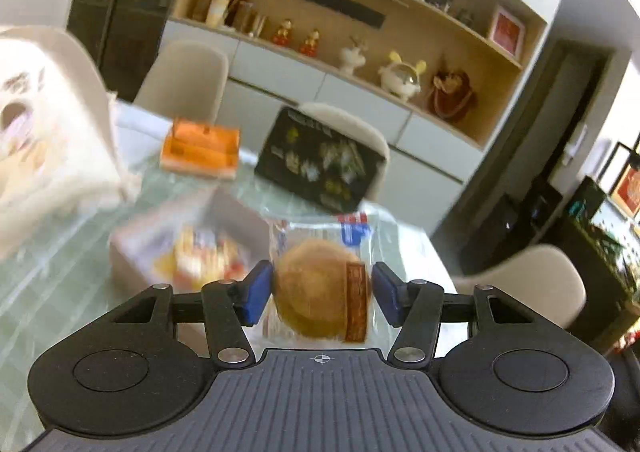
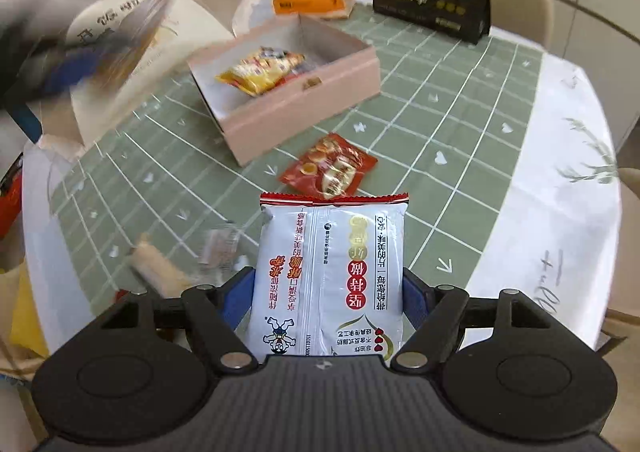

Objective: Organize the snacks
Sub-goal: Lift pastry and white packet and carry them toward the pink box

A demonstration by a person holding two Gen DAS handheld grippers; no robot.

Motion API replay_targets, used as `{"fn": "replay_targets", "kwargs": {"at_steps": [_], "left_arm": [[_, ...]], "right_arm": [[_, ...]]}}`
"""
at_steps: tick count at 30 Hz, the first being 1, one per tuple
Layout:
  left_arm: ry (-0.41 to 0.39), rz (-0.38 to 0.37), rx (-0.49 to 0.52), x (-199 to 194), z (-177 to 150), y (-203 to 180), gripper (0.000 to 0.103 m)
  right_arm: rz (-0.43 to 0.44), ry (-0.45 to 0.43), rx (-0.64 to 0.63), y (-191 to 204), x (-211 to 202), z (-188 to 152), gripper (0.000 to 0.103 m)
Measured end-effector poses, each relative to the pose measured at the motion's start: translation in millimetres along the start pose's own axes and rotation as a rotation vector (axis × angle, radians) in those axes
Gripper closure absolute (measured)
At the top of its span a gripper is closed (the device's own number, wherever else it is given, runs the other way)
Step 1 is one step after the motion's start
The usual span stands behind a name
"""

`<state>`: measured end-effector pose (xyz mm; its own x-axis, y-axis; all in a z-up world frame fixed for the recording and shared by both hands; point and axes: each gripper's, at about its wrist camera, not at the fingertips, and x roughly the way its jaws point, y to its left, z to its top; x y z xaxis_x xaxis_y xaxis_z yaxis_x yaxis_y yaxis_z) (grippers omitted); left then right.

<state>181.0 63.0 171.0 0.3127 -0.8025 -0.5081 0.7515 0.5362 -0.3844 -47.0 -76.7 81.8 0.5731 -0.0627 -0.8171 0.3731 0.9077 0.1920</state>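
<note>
While left gripper (image 1: pixel 323 292) clamps bun packet (image 1: pixel 320 284), right gripper (image 2: pixel 326 304) clamps white packet (image 2: pixel 328 276), pink box (image 2: pixel 304 99) sharp only there.

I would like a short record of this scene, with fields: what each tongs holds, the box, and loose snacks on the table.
left tongs: shut on wrapped round pastry
right tongs: shut on white snack packet
pink box: open, yellow snack bag inside
loose on tablecloth: red snack packet
</note>
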Motion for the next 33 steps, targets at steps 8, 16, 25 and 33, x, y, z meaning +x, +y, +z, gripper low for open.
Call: {"fn": "replay_targets", "kwargs": {"at_steps": [8, 16, 25, 33], "left_arm": [[-0.014, 0.035, -0.107, 15.9, -21.8, 17.4, 0.046], [0.216, 0.091, -0.246, -32.0, -135.8, 29.2, 0.046], [0.287, 0.245, -0.235, -74.9, -179.8, 15.2, 0.046], [0.406, 0.296, -0.11, -85.5, -211.2, -16.6, 0.046]], "right_arm": [[-0.095, -0.056, 0.013, -0.9, -46.5, -16.3, 0.028], [0.01, -0.118, -0.045, 0.4, -44.3, 46.4, 0.028], [0.11, -0.208, -0.044, 25.5, -4.4, 216.9, 0.017], [0.151, -0.012, -0.122, 4.0, 52.0, 115.4, 0.017]]}}
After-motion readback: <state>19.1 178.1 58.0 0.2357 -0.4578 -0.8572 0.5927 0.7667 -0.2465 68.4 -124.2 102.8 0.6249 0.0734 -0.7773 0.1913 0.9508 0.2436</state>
